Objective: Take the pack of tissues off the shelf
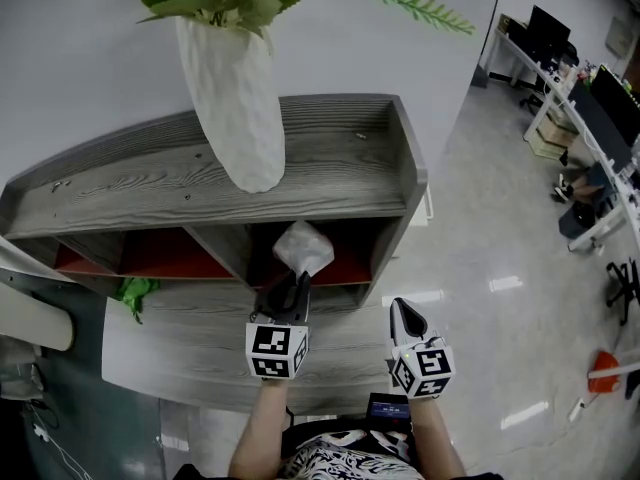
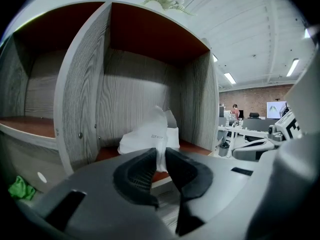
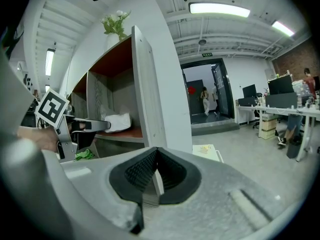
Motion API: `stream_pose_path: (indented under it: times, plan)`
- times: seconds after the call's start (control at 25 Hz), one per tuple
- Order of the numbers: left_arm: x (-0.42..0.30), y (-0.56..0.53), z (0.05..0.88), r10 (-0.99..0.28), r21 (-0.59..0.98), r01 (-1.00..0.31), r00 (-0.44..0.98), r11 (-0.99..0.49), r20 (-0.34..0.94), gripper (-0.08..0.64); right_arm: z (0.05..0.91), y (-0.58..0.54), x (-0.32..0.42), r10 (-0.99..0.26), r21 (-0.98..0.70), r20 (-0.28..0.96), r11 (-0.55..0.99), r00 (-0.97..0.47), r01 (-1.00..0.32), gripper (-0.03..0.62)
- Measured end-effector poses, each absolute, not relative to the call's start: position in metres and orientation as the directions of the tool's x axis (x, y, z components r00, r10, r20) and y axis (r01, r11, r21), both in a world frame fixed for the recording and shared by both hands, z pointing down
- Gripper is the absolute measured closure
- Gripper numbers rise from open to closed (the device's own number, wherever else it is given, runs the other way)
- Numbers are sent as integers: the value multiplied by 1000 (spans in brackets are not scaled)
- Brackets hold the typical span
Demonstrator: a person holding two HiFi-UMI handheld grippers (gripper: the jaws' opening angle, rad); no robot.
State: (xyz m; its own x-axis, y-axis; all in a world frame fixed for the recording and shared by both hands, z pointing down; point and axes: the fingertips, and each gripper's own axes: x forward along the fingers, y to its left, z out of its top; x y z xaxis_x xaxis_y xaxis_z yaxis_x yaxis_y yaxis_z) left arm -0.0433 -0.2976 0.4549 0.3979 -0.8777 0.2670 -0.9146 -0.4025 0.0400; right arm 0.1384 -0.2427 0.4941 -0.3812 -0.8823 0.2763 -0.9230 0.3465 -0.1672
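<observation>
The pack of tissues (image 1: 303,246) is a white soft packet lying in the right-hand compartment of the grey wooden shelf (image 1: 330,158), on its red-brown floor. My left gripper (image 1: 298,280) reaches into that opening. In the left gripper view its jaws (image 2: 161,154) are pinched on the thin front flap of the pack of tissues (image 2: 150,136), which still rests on the shelf floor. My right gripper (image 1: 403,308) hangs outside the shelf to the right, jaws (image 3: 156,151) shut with nothing between them. The right gripper view shows the left gripper (image 3: 92,125) at the pack of tissues (image 3: 116,122).
A white vase (image 1: 240,98) with green leaves stands on the shelf top. A green object (image 1: 135,293) lies at the left on the lower ledge (image 1: 200,338). The shelf's right side wall (image 3: 150,99) stands close to my right gripper. Office desks (image 1: 590,118) are far right.
</observation>
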Motion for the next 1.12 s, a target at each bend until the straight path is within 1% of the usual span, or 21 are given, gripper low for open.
stream_pose_path:
  times: [1.12]
  plan:
    - [-57, -232, 440, -889, 14, -912, 403, -410, 219, 513, 477, -173, 131, -904, -131, 238, 334, -356, -934, 588]
